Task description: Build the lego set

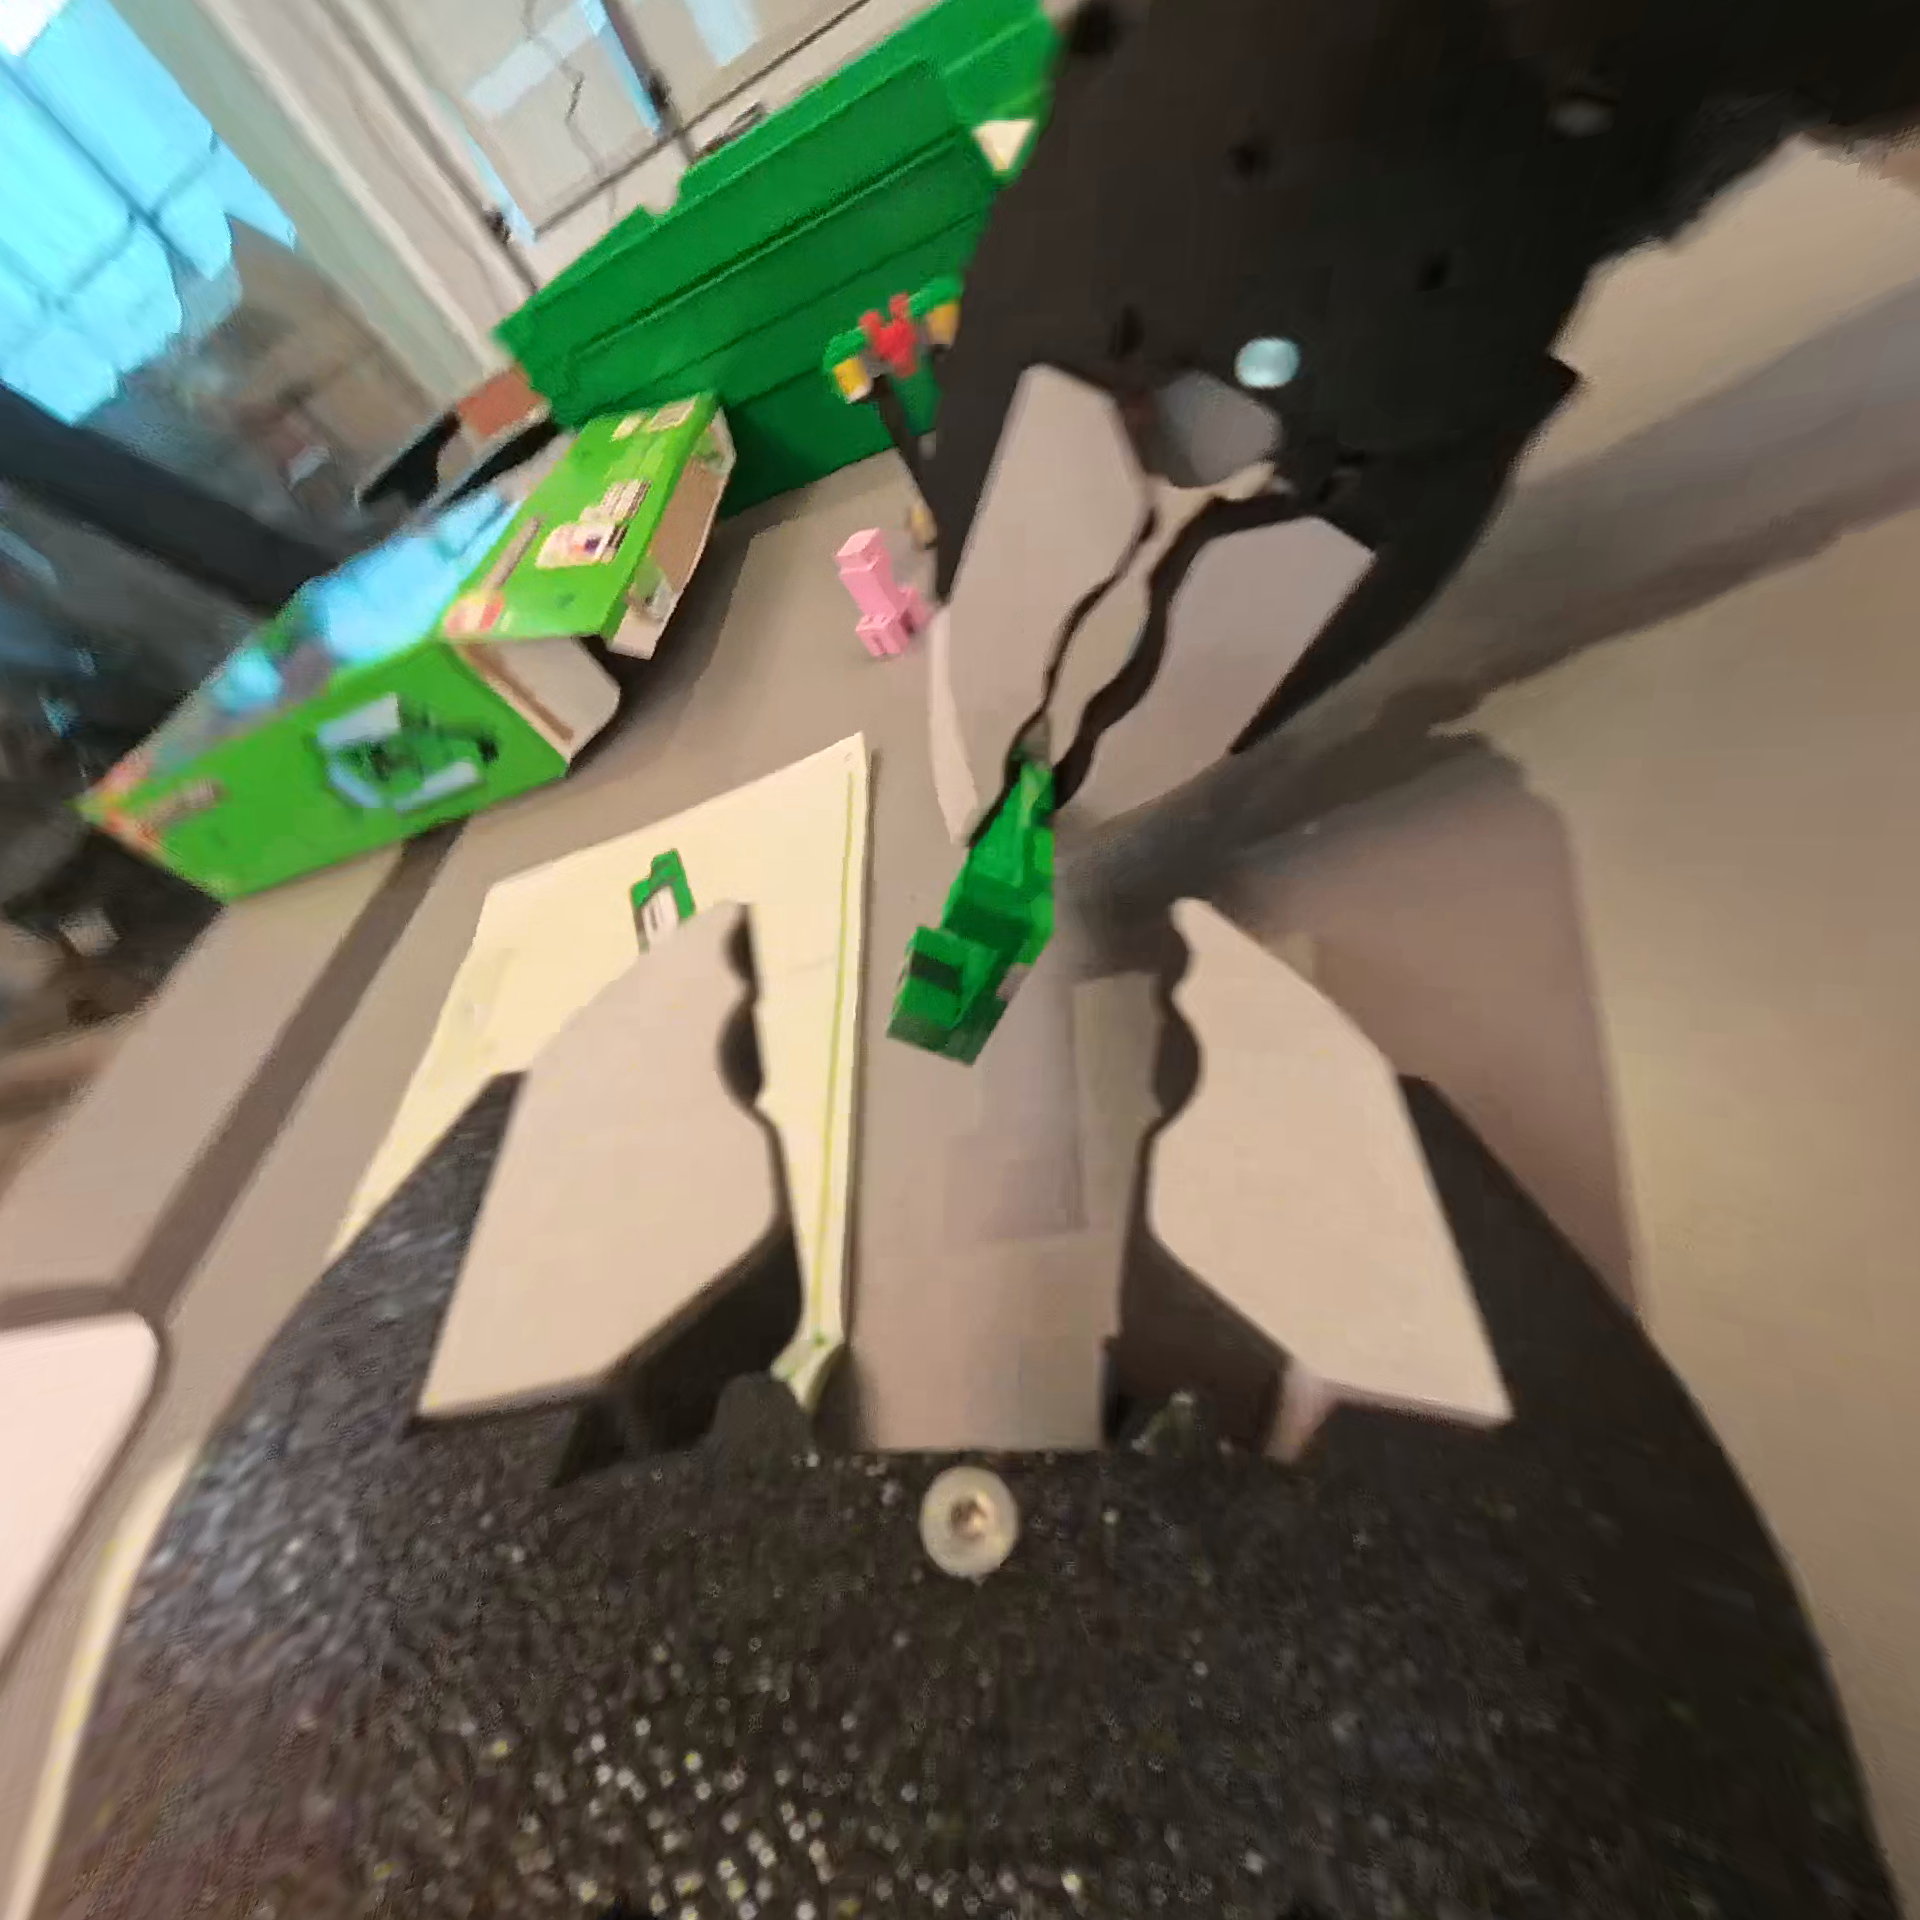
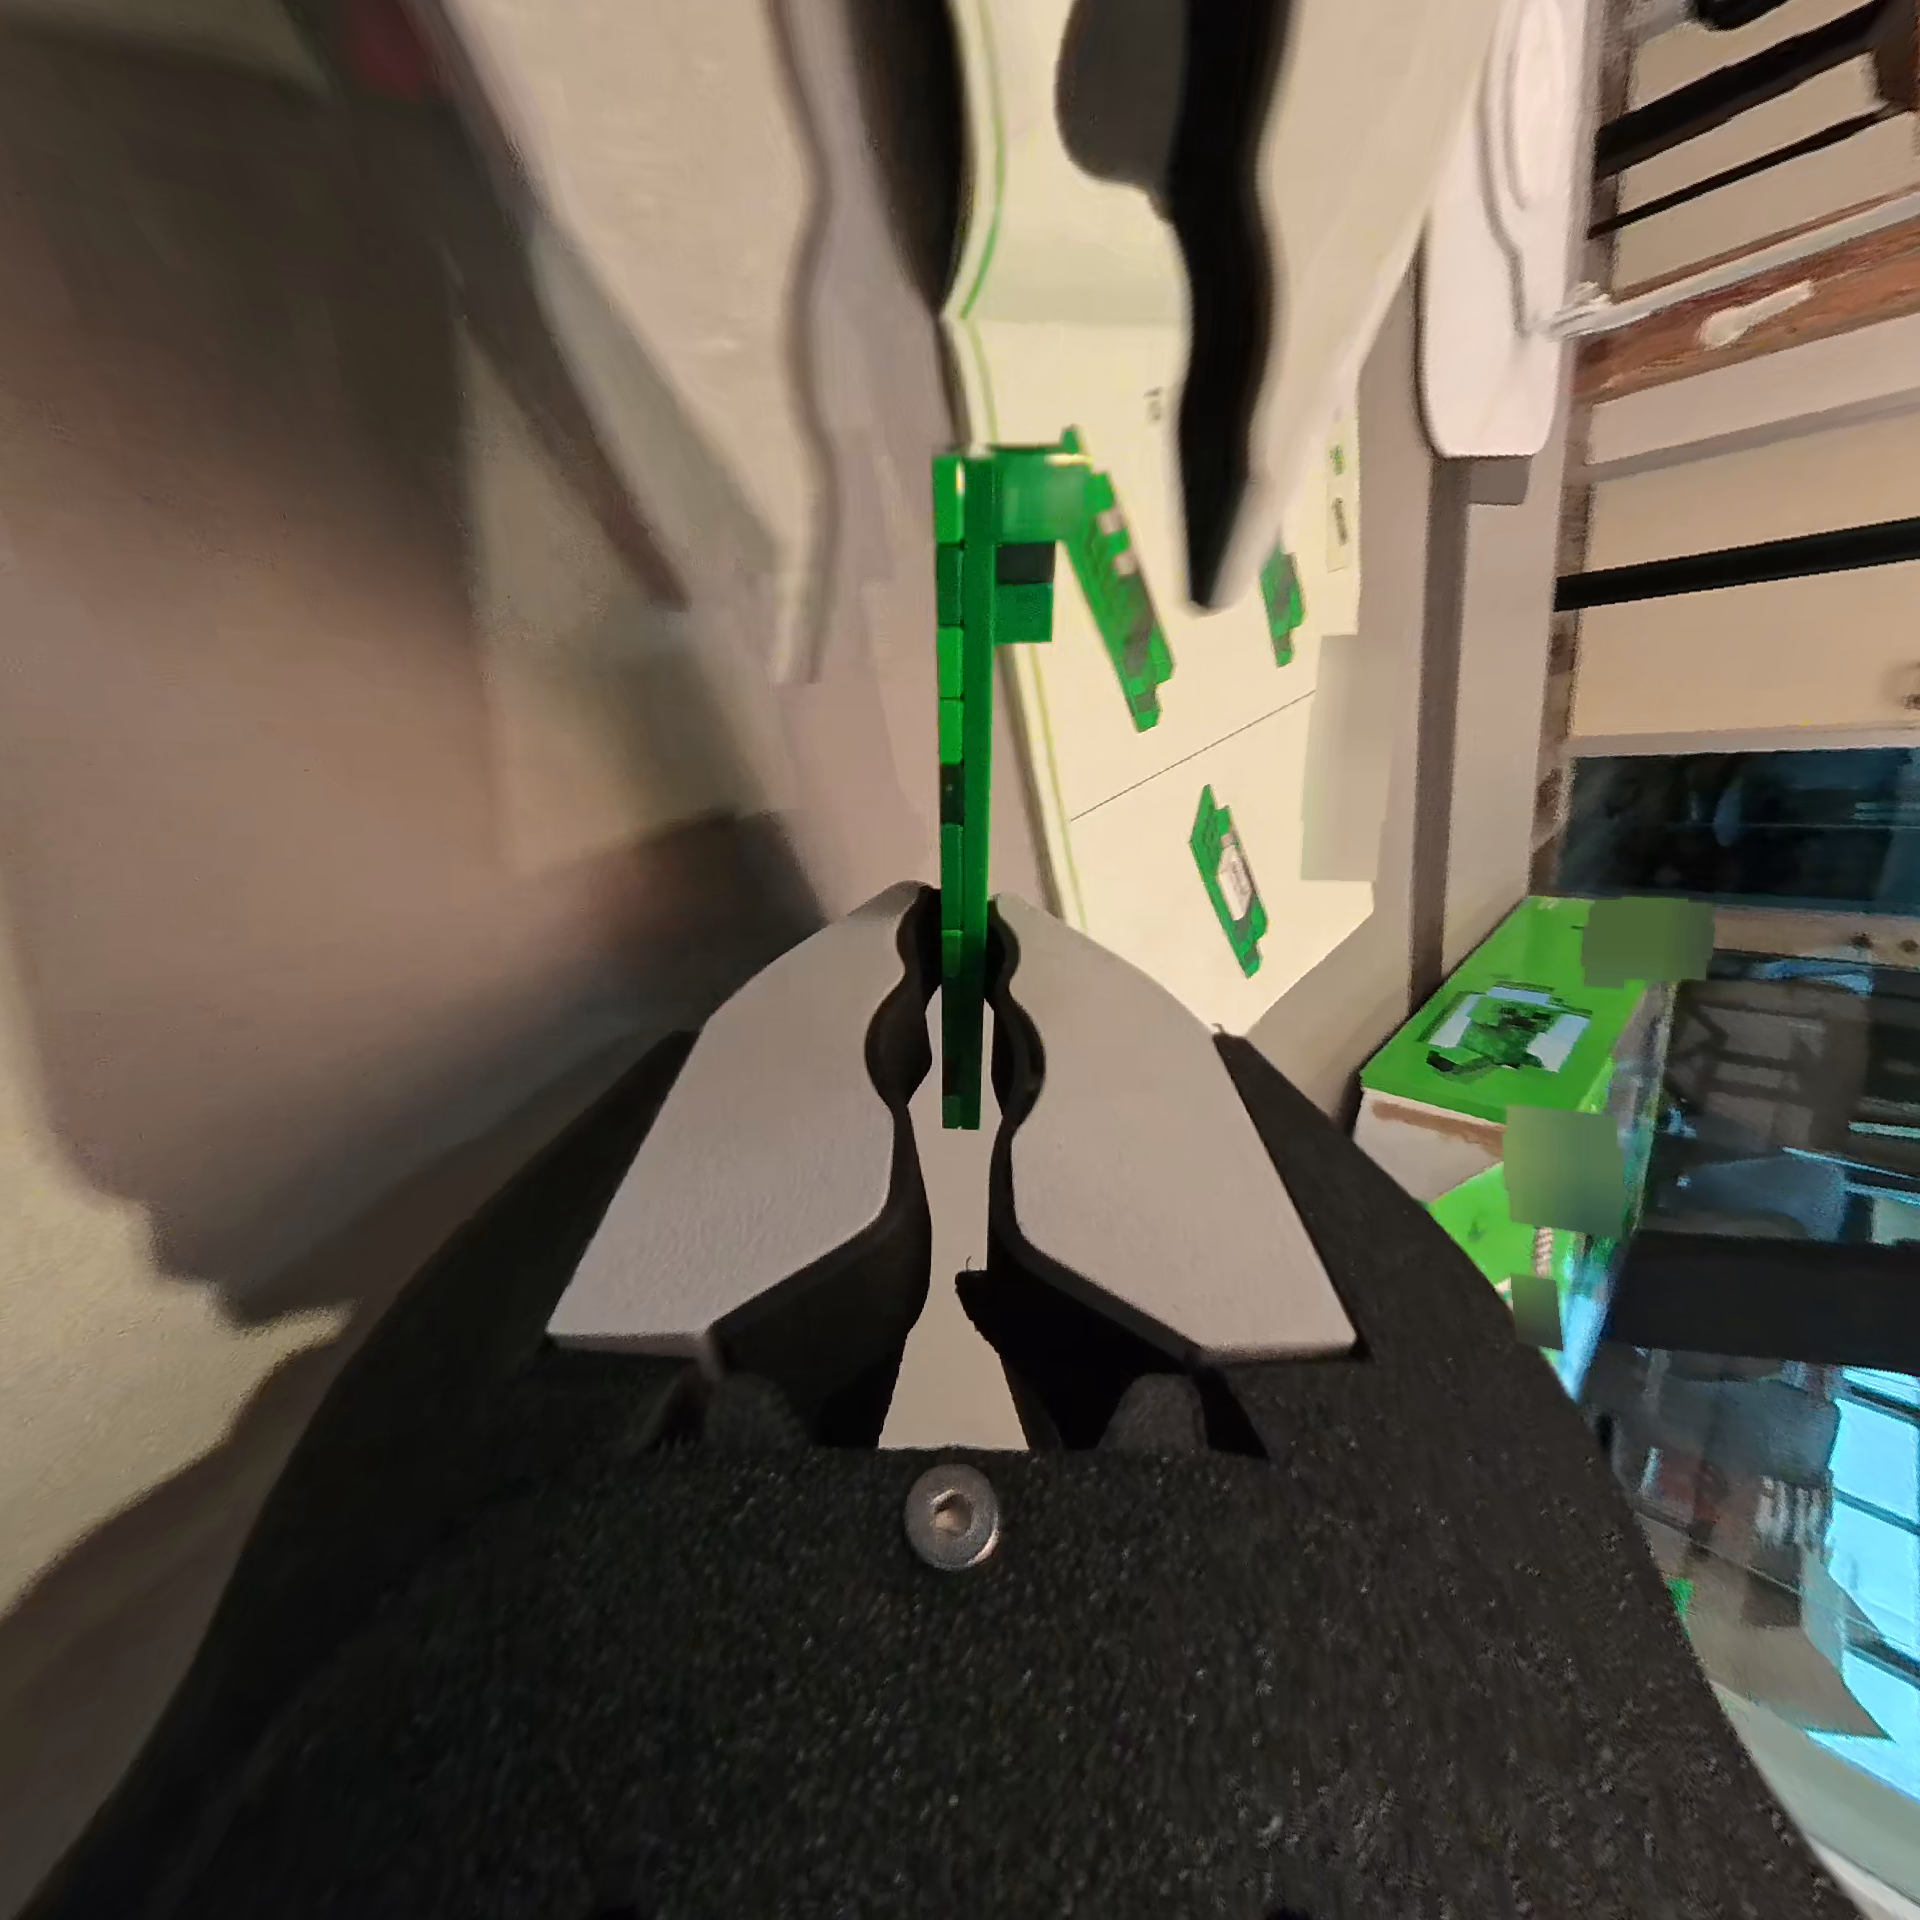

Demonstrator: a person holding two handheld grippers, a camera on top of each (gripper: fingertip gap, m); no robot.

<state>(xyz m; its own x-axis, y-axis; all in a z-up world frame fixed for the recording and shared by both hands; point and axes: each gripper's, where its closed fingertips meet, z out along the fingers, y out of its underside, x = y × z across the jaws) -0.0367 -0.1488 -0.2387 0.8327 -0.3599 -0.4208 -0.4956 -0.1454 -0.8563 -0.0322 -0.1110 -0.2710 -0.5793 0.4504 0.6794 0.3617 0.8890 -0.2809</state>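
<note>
Green lego assembly (image 2: 961,790), flat studded plastic, pinched between right jaws.

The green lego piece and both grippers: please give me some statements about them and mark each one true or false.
1. The right gripper has its jaws shut on the green lego piece. True.
2. The left gripper also clamps that piece. False: its jaws are open and empty.
3. A pink lego figure stands on the table. True.
4. The instruction sheet lies on top of the green box. False: it lies flat on the table, beside the box.
</note>
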